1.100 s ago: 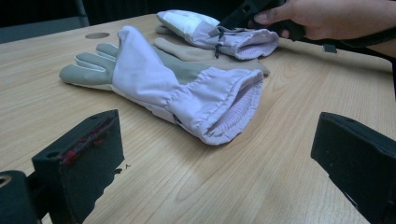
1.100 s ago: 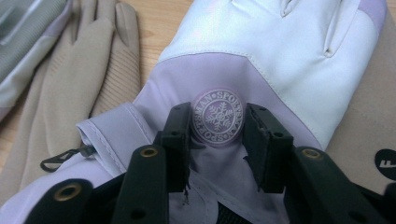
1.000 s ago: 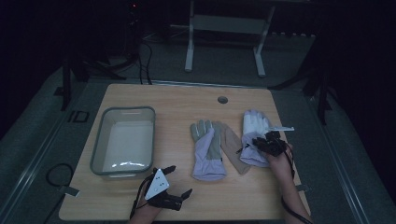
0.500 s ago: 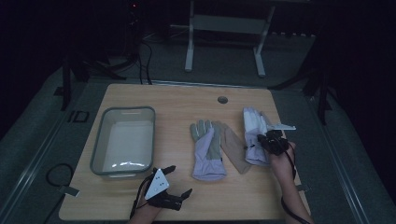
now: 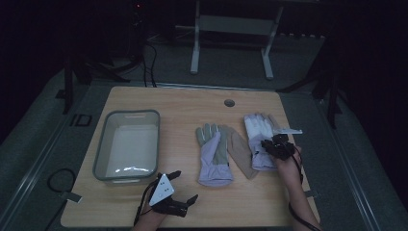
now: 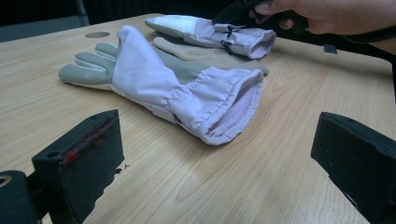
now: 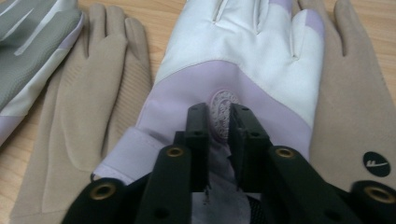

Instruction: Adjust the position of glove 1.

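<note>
Gloves lie on the wooden table (image 5: 144, 202) to the right of the clear plastic bin (image 5: 127, 144): a lilac-and-grey glove (image 5: 214, 154) nearest the bin, a tan glove (image 5: 240, 151) just beyond it and partly under it, then a lilac-and-white glove (image 5: 257, 137) farthest from the bin, resting on a second tan glove (image 7: 345, 93).

The right gripper (image 7: 218, 126) has its jaws drawn almost together on the back of the lilac-and-white glove, pinching a fold of fabric at the round embossed patch (image 7: 220, 109). The left gripper (image 5: 178, 190) sits near the table's front edge, just below the bin, jaws spread wide and empty, facing the open cuff (image 6: 233, 105) of the lilac-and-grey glove.

The pinch looks shallow, taking only the top layer of cloth. If lifted, I judge the fold could slide out, or the glove could hang limp and drag the tan glove beneath it. A carry toward the bin would also pass over the other pair, so a drooping cuff might snag and shift them.
</note>
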Demonstrator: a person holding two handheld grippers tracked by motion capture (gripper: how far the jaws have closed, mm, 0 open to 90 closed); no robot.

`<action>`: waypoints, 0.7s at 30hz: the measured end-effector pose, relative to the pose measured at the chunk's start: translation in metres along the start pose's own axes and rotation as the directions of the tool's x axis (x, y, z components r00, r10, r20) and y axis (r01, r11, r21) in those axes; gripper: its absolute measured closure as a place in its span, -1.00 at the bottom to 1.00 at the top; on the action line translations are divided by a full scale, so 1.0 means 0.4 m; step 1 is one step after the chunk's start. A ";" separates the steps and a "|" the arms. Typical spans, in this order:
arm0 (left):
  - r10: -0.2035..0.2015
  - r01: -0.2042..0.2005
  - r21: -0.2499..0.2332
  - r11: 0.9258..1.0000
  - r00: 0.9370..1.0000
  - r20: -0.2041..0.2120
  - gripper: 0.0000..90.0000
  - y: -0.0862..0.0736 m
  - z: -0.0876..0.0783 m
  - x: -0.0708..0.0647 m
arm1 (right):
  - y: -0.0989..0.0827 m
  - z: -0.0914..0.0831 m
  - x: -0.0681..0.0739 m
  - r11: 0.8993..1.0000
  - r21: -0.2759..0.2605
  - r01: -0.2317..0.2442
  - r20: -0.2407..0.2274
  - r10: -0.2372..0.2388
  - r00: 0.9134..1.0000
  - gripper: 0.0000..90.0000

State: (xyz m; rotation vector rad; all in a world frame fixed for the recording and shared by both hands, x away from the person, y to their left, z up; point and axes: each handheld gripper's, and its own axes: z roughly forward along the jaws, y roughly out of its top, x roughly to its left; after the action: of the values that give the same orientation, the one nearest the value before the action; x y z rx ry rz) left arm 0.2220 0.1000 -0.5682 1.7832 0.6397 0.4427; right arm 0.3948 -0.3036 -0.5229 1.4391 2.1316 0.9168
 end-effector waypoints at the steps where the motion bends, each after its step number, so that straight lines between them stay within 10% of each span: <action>1: 0.001 -0.001 0.000 1.000 1.000 0.000 -0.95 0.000 0.000 0.000 | 0.002 0.002 -0.003 1.000 0.003 0.005 0.007 -0.005 1.000 0.52; 8: -0.001 0.001 0.001 1.000 1.000 0.000 -0.95 0.000 0.000 -0.001 | 0.008 0.044 -0.050 0.997 0.061 -0.052 -0.075 0.056 0.996 0.10; 13: 0.000 0.000 0.003 1.000 1.000 0.001 -0.95 0.000 0.000 -0.001 | 0.003 0.055 -0.053 0.996 0.083 -0.038 -0.123 0.048 0.991 0.37; 21: -0.001 0.001 0.000 1.000 1.000 0.002 -0.95 0.000 0.000 0.001 | 0.018 0.035 -0.014 0.994 0.093 -0.049 -0.060 0.055 0.997 0.78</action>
State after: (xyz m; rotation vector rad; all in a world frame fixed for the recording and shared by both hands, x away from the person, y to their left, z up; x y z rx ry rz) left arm 0.2222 0.1001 -0.5681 1.7835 0.6393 0.4404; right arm 0.4107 -0.3029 -0.5278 1.5361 2.2170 0.9052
